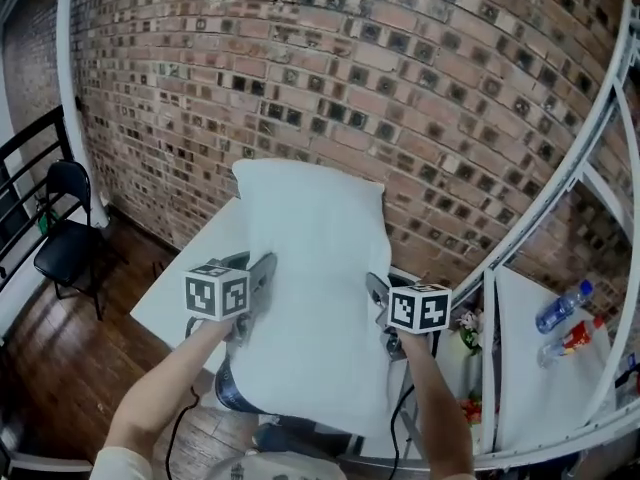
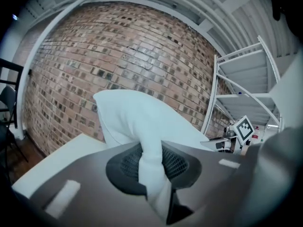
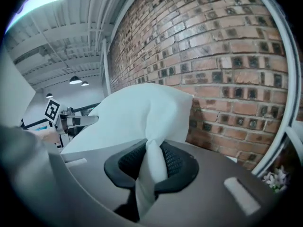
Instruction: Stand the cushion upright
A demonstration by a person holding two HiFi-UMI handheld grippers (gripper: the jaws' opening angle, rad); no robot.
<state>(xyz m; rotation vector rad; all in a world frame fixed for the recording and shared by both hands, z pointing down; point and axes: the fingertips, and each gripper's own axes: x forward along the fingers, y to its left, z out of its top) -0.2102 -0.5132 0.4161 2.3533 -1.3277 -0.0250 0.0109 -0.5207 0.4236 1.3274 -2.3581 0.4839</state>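
A white cushion point(image 1: 315, 278) hangs lifted above the white table point(image 1: 190, 278), tilted up toward the brick wall. My left gripper point(image 1: 252, 290) is shut on its left edge, a fold of white fabric pinched between the dark pads point(image 2: 127, 167). My right gripper point(image 1: 383, 308) is shut on the right edge, with fabric squeezed between its pads point(image 3: 174, 162). The left gripper view has the cushion point(image 2: 137, 122) rising ahead of the jaws. In the right gripper view the cushion point(image 3: 137, 115) bulges toward the wall, the left gripper's marker cube point(image 3: 52, 110) beyond it.
A brick wall point(image 1: 400, 78) stands close behind the table. A white metal shelf frame point(image 1: 560, 198) is at the right with a plastic bottle point(image 1: 562, 308) on a white surface. A black chair point(image 1: 65, 228) stands at the left on the wooden floor.
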